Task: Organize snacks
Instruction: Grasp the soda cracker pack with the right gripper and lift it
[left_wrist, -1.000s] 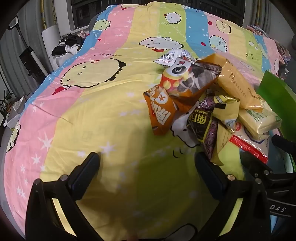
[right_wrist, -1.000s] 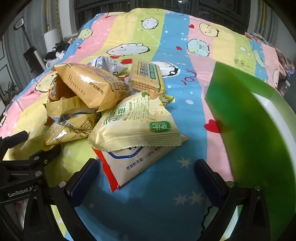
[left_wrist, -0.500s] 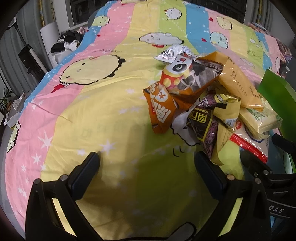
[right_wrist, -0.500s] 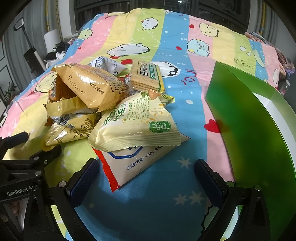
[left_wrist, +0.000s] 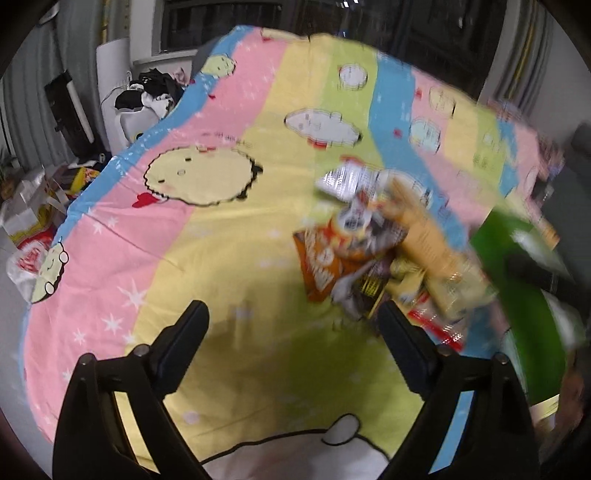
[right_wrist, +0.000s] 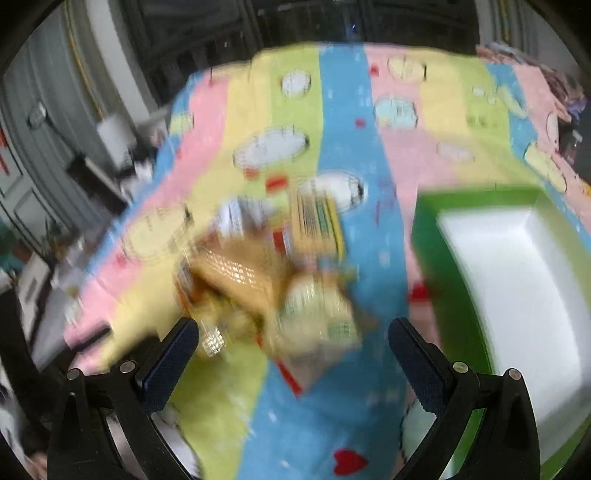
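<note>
Two black handheld grippers are hovering over a bed covered by a pastel striped cartoon-print sheet (left_wrist: 229, 236). The left gripper (left_wrist: 293, 325) is holding nothing; its jaws are standing apart and have just been closing slightly over bare sheet. The right gripper (right_wrist: 293, 343) is also standing wide apart and empty. A blurred pile of crinkly orange, gold and pale yellow snack packets (left_wrist: 384, 251) is lying on the sheet ahead of both grippers, just beside an open green box with a white inside (right_wrist: 517, 280) on the pile's right.
</note>
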